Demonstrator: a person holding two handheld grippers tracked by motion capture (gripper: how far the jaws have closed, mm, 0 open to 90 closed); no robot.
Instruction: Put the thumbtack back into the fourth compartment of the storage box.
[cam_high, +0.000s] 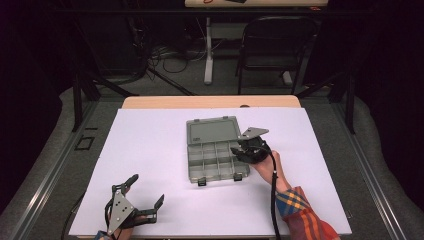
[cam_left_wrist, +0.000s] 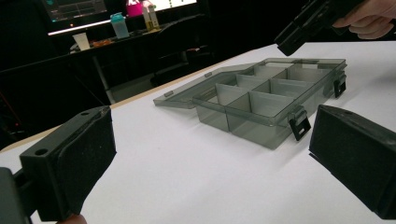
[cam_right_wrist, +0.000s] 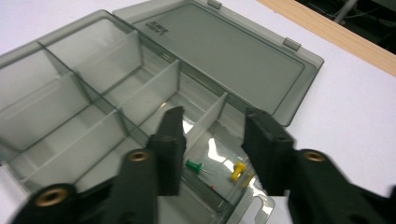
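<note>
Open organizer box at frame centre, right gripper over its right side, left gripper idle at lower left.

In the high view the grey compartment box (cam_high: 216, 150) lay on the white table (cam_high: 150, 145), lid (cam_high: 213, 130) folded flat toward the top of the frame. The right gripper (cam_high: 243, 151) sat at the box's right edge, jaws spread; in the right gripper view they straddled a clear blister pack (cam_right_wrist: 224, 182) holding a green pushpin (cam_right_wrist: 195, 166) and a yellow pushpin (cam_right_wrist: 238, 170) (touching neither, as far as visible). The left gripper (cam_high: 147, 192) rested at lower left, well apart from the box, jaws wide open and empty. In the left gripper view, two black latches (cam_left_wrist: 299, 126) showed on the box front.
</note>
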